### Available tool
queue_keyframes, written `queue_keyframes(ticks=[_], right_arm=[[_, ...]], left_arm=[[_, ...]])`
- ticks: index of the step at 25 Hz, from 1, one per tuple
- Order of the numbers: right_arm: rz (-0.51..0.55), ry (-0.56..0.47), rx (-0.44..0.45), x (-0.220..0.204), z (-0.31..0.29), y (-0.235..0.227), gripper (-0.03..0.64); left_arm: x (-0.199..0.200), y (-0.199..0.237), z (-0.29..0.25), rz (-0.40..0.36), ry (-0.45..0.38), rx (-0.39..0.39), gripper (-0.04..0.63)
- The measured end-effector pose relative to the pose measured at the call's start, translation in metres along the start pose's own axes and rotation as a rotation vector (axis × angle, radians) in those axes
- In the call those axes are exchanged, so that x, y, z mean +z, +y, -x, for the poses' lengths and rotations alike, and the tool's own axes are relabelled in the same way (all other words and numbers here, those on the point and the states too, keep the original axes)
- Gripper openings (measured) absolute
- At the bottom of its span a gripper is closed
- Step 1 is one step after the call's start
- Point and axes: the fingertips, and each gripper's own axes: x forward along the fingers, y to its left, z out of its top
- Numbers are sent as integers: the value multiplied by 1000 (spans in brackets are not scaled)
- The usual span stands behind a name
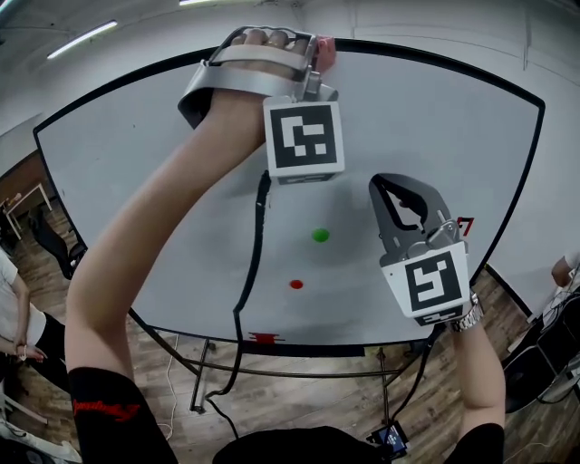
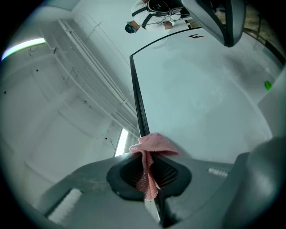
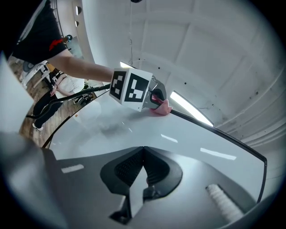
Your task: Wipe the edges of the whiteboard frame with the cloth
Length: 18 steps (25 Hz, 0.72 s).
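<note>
Where the scene is taken from the head view, the whiteboard [image 1: 408, 118] is shown as a smooth white panel with rounded corners, bounded by a thin black frame [image 1: 435, 56]. Pale wall [image 1: 435, 18] is seen beyond the 12 o'clock edge and wooden floor [image 1: 299, 399] below the 6 o'clock edge. Most of the board surface is bare, marked only by a green dot [image 1: 320, 235] and a red dot [image 1: 296, 284] near the centre. The left gripper [image 1: 315, 56] is held at the 12 o'clock edge, and the pink cloth [image 1: 324, 47] lies on the frame at its tip. The right gripper [image 1: 396, 188] is held at 3 o'clock in front of the board, well apart from the cloth.

In the left gripper view, the cloth, a fabric of fine woven texture, is shown clamped between the ribbed dark pads [image 2: 169, 173] of the closed jaws. Its bunched upper part rests on the frame strip, which runs toward 12 o'clock between the board at 3 o'clock and the ridged wall at 9 o'clock.

In the right gripper view, the jaws are seen brought together with nothing between them. Open board lies ahead, and the left gripper with the cloth is seen at 12 o'clock on the far frame edge.
</note>
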Motion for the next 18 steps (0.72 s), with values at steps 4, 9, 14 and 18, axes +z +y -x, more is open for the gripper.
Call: queue_keyframes(ticks=[4,9,14,18], right_arm=[[8,9,-14,-2,4,0,2],[11,-2,-14,-2,-2,-3,2],[21,0,28,-17,-6,-6,2],[33,-7,56,-14,-1,-20,2]], left_arm=[[1,6,-1,-56,20,29,21],[3,2,-2,-6,-30,43,21],[3,1,-2,24,-31,42,21],[0,10,1,11,-3,45,21]])
